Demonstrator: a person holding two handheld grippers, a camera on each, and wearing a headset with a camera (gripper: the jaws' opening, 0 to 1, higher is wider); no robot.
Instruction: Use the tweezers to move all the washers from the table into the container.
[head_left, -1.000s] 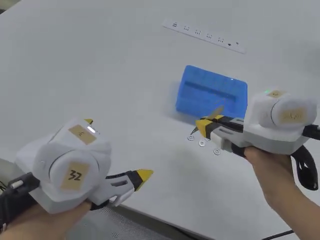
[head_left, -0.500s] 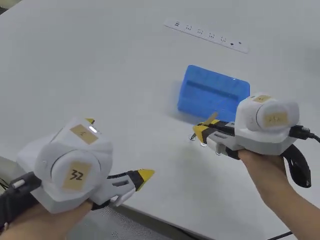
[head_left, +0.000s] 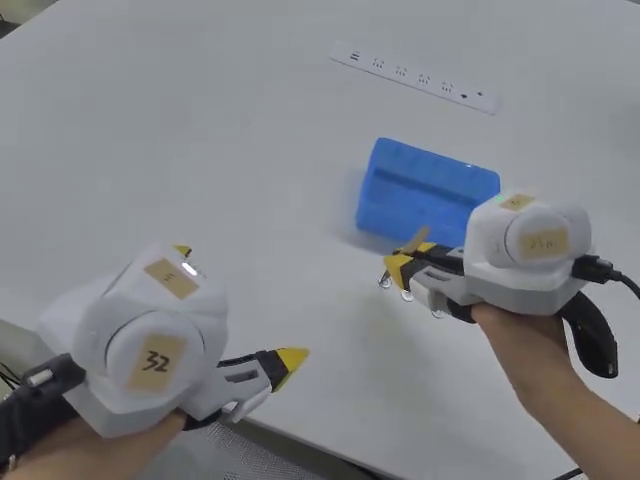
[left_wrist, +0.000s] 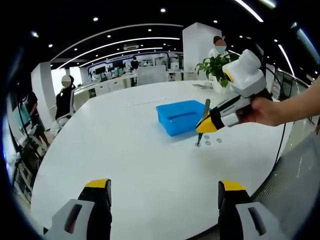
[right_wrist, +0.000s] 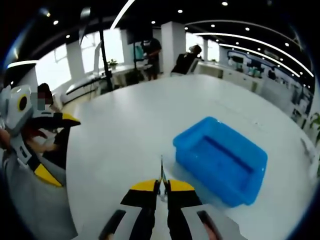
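A blue container (head_left: 430, 192) stands on the white table (head_left: 200, 150). Just in front of it lie small metal washers (head_left: 405, 294), one of them (head_left: 436, 313) partly under my right gripper. The right gripper (head_left: 400, 267) is shut on thin tweezers (head_left: 388, 277), which point down with the tip at the leftmost washer. In the right gripper view the tweezers (right_wrist: 161, 172) stick out between the closed jaws, left of the container (right_wrist: 220, 160). My left gripper (head_left: 235, 302) is open and holds nothing, near the table's front edge. In the left gripper view the washers (left_wrist: 208, 143) lie beyond its open jaws.
A white power strip (head_left: 415, 77) lies at the far side of the table. The table's front edge (head_left: 330, 455) runs close below both hands. People stand and sit in the room behind (left_wrist: 65, 97).
My right gripper has shifted left and a little lower, bringing the tweezers' tip down to the washers. The left gripper has stayed put.
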